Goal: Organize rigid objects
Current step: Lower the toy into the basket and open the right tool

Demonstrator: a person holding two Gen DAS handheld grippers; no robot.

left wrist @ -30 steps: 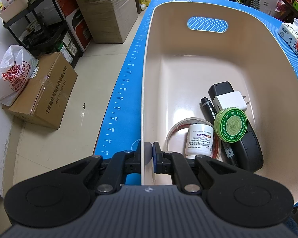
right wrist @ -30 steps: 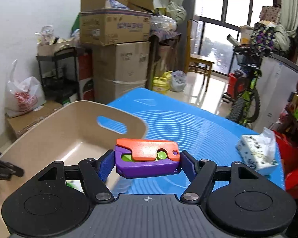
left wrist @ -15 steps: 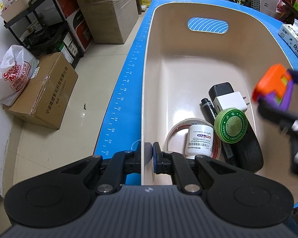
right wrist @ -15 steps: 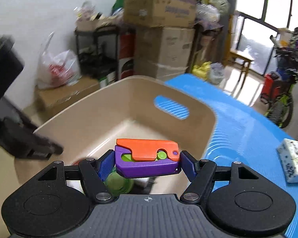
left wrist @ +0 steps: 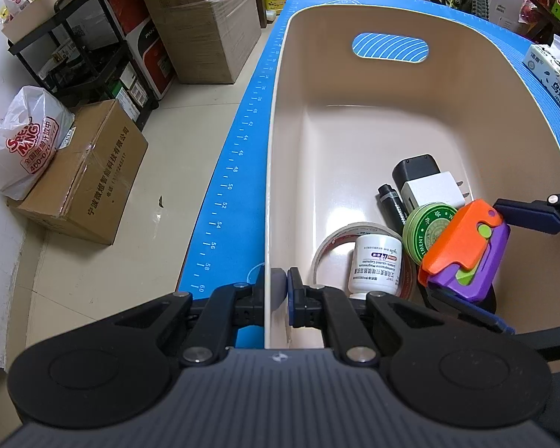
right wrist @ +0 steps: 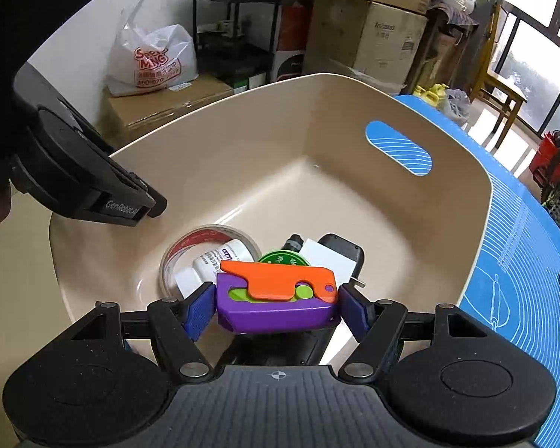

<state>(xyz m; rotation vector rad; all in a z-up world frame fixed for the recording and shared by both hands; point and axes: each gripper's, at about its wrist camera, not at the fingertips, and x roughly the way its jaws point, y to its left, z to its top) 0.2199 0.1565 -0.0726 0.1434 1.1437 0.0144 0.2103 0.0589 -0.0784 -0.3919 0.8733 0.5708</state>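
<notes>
Right wrist view: your right gripper clamps the orange-and-purple toy inside the beige tub, above the green tin. Your left gripper pinches the tub's near wall.

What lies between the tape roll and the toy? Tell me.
In the left wrist view, a white bottle and a green tin lie between tape roll and toy.

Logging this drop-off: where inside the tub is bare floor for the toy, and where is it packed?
Bare floor runs from the handle slot end of the tub down to the charger, and along the left wall beside the tape roll. The near right corner, under the toy, is packed.
</notes>
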